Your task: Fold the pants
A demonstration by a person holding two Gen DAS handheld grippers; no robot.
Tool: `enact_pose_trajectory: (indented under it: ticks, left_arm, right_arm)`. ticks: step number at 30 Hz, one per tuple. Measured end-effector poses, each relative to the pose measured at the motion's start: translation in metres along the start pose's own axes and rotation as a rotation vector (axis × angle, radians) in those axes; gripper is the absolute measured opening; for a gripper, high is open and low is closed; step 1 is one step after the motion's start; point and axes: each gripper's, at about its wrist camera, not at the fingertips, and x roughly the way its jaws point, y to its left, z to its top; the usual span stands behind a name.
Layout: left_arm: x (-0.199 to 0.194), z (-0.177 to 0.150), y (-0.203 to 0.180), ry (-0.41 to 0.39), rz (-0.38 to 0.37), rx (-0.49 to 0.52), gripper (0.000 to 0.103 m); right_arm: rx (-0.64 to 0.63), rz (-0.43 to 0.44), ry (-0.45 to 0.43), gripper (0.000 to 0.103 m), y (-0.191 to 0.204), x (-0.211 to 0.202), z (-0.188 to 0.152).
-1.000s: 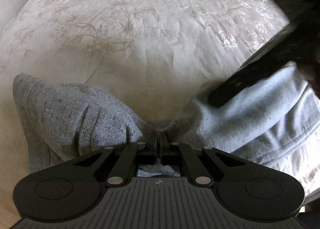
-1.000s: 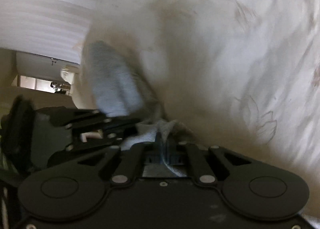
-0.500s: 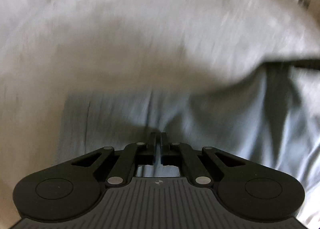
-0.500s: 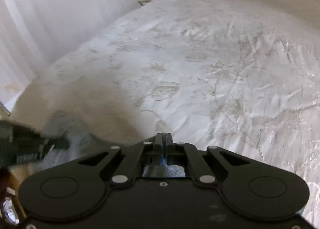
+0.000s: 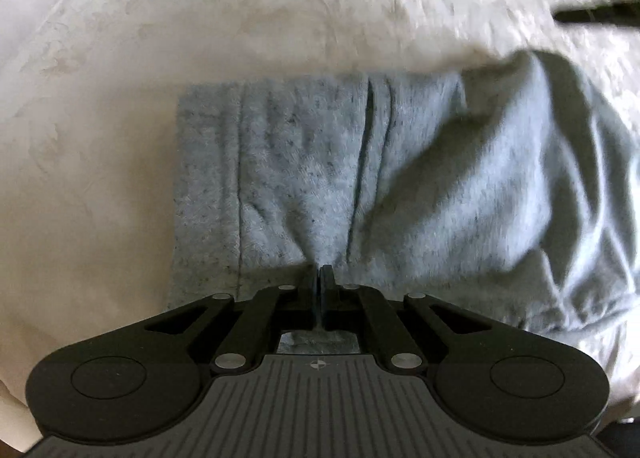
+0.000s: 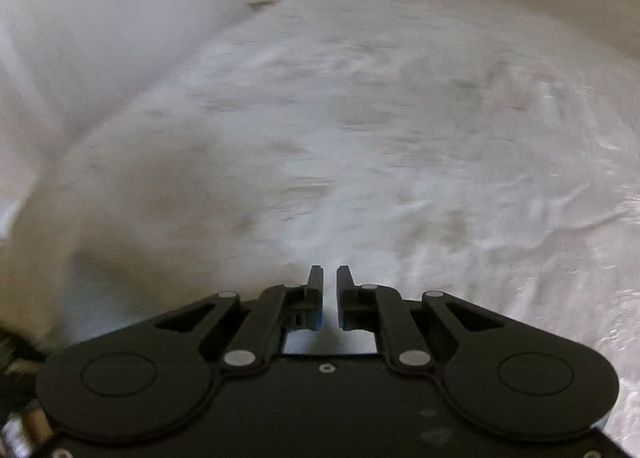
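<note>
Pants (image 5: 360, 178) are laid on the bed (image 5: 280, 18), pinched at the near edge by left tongs (image 5: 320, 274), long axis running rightward; right tongs (image 6: 329, 278) are opening, nothing between them.

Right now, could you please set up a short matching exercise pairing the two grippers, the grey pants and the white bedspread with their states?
Things:
1. left gripper
2. right gripper
3. grey knit pants
4. white embroidered bedspread

States:
A. lying rumpled on the bed
B. jaws opening, nothing between them
C. spread under everything
D. clamped on grey fabric

Pairs: 1-D, 2-B, 3-A, 4-C
</note>
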Motion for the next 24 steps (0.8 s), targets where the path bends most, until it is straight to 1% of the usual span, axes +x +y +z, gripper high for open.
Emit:
enact_pose_trajectory:
  ticks: [1, 2, 3, 4, 5, 7, 9, 11, 12, 13, 14, 15, 16, 17, 18, 19, 21, 24]
  left_arm:
    - [0.000, 0.002, 0.000, -0.005, 0.003, 0.004, 0.003]
    - [0.001, 0.005, 0.000, -0.005, 0.005, 0.009, 0.003]
    - [0.001, 0.006, -0.001, -0.003, 0.005, 0.010, 0.003]
    - [0.003, 0.009, 0.000, 0.001, 0.002, 0.004, 0.003]
    - [0.004, 0.011, 0.003, 0.004, -0.008, -0.010, 0.003]
    - [0.006, 0.018, 0.010, 0.004, -0.029, -0.049, 0.003]
    - [0.008, 0.024, 0.019, 0.005, -0.040, -0.080, 0.003]
    - [0.007, 0.027, 0.025, 0.004, -0.047, -0.103, 0.003]
    - [0.005, 0.028, 0.025, 0.001, -0.044, -0.111, 0.003]
    - [0.002, 0.029, 0.026, -0.005, -0.039, -0.116, 0.003]
    - [-0.003, 0.030, 0.025, -0.016, -0.039, -0.117, 0.003]
    - [-0.006, 0.032, 0.021, -0.032, -0.046, -0.113, 0.003]
    - [-0.010, 0.036, 0.018, -0.047, -0.057, -0.108, 0.003]
    - [-0.015, 0.039, 0.013, -0.066, -0.073, -0.099, 0.003]
    - [-0.019, 0.038, 0.006, -0.080, -0.092, -0.090, 0.003]
    - [-0.021, 0.040, 0.000, -0.089, -0.113, -0.078, 0.003]
    - [-0.021, 0.042, -0.017, -0.100, -0.158, -0.037, 0.003]
    - [-0.011, 0.040, -0.041, -0.072, -0.193, 0.013, 0.003]
  right_arm:
    - [-0.014, 0.042, 0.012, 0.012, 0.006, -0.006, -0.005]
    - [-0.040, 0.093, 0.041, 0.013, 0.016, -0.011, -0.015]
    - [-0.067, 0.130, 0.076, 0.016, 0.026, -0.012, -0.024]
    - [-0.096, 0.159, 0.109, 0.021, 0.036, -0.013, -0.035]
    - [-0.142, 0.193, 0.147, 0.022, 0.051, -0.015, -0.050]
    - [-0.219, 0.236, 0.198, 0.023, 0.074, -0.017, -0.073]
    - [-0.274, 0.265, 0.229, 0.023, 0.097, -0.019, -0.094]
    - [-0.275, 0.281, 0.233, 0.020, 0.110, -0.021, -0.109]
    - [-0.262, 0.254, 0.239, 0.022, 0.114, -0.017, -0.115]
    - [-0.236, 0.238, 0.269, 0.016, 0.116, -0.011, -0.121]
    - [-0.205, 0.267, 0.347, 0.012, 0.119, -0.001, -0.130]
    - [-0.228, 0.311, 0.433, 0.012, 0.127, 0.009, -0.144]
    - [-0.308, 0.304, 0.449, 0.012, 0.138, 0.009, -0.155]
    - [-0.396, 0.292, 0.440, 0.012, 0.148, 0.005, -0.165]
    - [-0.399, 0.302, 0.452, 0.012, 0.152, 0.003, -0.167]
    - [-0.370, 0.307, 0.448, 0.012, 0.151, -0.002, -0.167]
    - [-0.292, 0.298, 0.390, 0.013, 0.141, -0.018, -0.159]
    - [-0.162, 0.246, 0.273, 0.014, 0.108, -0.044, -0.134]
